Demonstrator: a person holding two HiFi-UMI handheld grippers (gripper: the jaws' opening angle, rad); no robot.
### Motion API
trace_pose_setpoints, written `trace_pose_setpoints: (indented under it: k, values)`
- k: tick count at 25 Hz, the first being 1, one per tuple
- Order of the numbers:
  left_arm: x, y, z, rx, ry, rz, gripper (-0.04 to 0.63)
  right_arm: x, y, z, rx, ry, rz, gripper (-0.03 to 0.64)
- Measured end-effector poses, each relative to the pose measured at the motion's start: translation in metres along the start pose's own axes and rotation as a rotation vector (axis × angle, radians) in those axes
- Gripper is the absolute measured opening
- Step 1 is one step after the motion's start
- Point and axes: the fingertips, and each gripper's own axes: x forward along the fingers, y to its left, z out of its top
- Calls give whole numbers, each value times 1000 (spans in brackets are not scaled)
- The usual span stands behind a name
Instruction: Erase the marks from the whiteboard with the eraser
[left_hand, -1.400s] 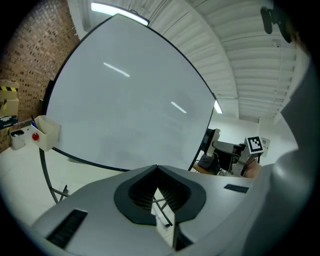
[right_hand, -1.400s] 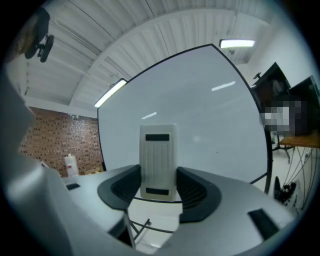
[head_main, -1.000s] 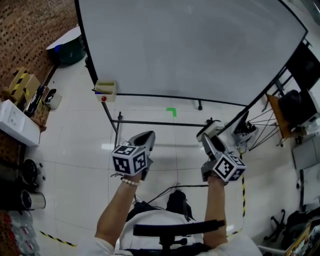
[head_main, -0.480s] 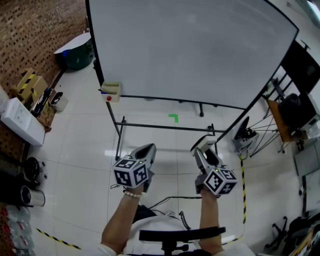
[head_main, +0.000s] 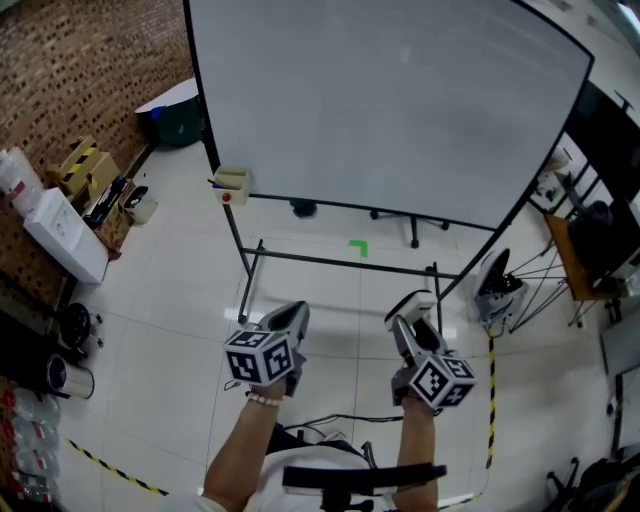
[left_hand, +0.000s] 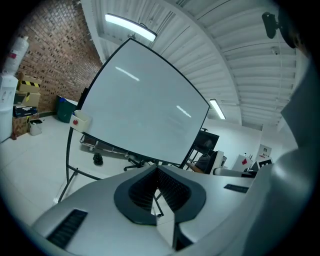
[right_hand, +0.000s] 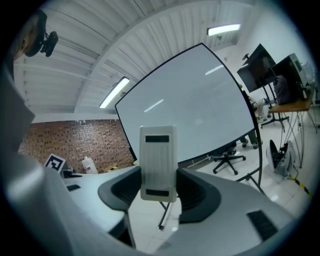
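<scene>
1. whiteboard: plain pale grey-white, thin black frame
2. eraser: cream with two dark strips
3. left gripper and right gripper: light grey, with black-and-white square-marker cubes
4. brick wall: reddish-brown
5. floor: glossy white tile, with a green tape mark and yellow-black striped tape

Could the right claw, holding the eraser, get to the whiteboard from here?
Probably yes, after a step forward. The right claw grips the eraser, and only floor and the stand's low crossbar lie between it and the whiteboard, which stands apart from it.
</scene>
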Motion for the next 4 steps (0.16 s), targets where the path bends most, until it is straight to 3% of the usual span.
trace_pose_setpoints:
  k: [4]
  values:
    - [1, 1, -1, -8, 7, -1, -12, -5, 0, 15, -5, -32, -8, 250]
